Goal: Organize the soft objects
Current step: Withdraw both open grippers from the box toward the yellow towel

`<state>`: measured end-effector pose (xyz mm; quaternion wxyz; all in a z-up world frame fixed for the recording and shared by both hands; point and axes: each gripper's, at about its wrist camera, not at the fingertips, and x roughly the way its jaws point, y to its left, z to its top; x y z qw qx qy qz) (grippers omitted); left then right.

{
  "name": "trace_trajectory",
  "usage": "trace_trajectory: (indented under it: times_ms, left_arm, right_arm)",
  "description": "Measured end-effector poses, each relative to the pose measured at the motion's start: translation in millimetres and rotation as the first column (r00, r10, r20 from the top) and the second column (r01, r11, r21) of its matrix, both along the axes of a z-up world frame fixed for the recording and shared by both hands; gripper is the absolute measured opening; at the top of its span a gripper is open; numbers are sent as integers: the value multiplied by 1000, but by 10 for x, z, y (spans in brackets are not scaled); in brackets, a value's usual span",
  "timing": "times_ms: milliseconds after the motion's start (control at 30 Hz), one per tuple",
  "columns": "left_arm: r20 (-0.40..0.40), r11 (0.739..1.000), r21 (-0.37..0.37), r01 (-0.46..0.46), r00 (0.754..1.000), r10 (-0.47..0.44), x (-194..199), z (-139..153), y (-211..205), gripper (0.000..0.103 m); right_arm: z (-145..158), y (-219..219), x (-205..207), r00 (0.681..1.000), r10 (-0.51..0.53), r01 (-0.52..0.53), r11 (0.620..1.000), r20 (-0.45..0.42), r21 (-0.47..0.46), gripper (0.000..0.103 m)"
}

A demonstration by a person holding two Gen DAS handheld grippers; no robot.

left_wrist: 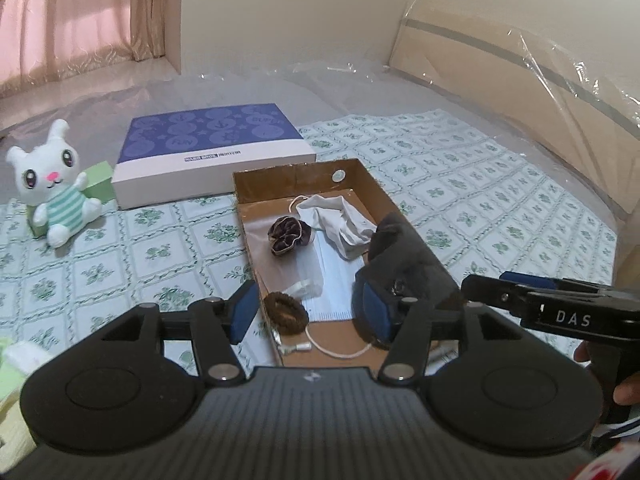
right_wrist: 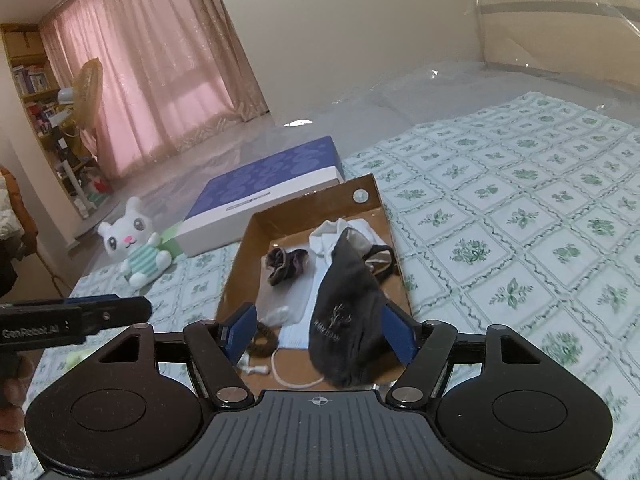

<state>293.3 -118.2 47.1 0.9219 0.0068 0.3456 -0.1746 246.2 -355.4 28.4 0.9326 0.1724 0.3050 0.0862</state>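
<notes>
An open cardboard box point(left_wrist: 288, 184) lies on the bed. Inside it are a white cloth point(left_wrist: 344, 220), a dark scrunchie point(left_wrist: 288, 234), a brown hair tie point(left_wrist: 286, 312) and a pale blue face mask point(left_wrist: 336, 280). A dark grey cloth point(right_wrist: 348, 312) droops over the box's right wall. My left gripper point(left_wrist: 308, 312) hovers open above the box's near end, its right pad touching that grey cloth point(left_wrist: 404, 248). My right gripper point(right_wrist: 318, 334) is also open, and the grey cloth rests against only its right finger. A finger of the right gripper point(left_wrist: 500, 296) shows at the right of the left wrist view.
A white plush bunny point(left_wrist: 52, 188) leans on a green block point(left_wrist: 98, 184) at the left. A flat blue-and-white box point(left_wrist: 212, 148) lies behind the cardboard one. A plastic-wrapped headboard point(left_wrist: 520, 100) rises at the right. A pale green soft thing point(left_wrist: 16, 380) sits by the left gripper.
</notes>
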Motion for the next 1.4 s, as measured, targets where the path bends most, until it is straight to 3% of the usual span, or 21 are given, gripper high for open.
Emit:
trace_trajectory:
  times_ms: [400, 833, 1400]
  left_arm:
    - [41, 997, -47, -53, 998, 55, -737, 254, 360, 58]
    - [42, 994, -51, -98, 994, 100, -1309, 252, 666, 58]
    - [-10, 983, -54, -177, 984, 176, -1708, 63, 1046, 58]
  right_arm:
    - [253, 233, -591, 999, 24, -22, 999, 42, -38, 71]
    - [261, 488, -959, 996, 85, -84, 995, 26, -45, 71]
    - [109, 980, -1159, 976, 216, -216, 973, -7, -84, 71]
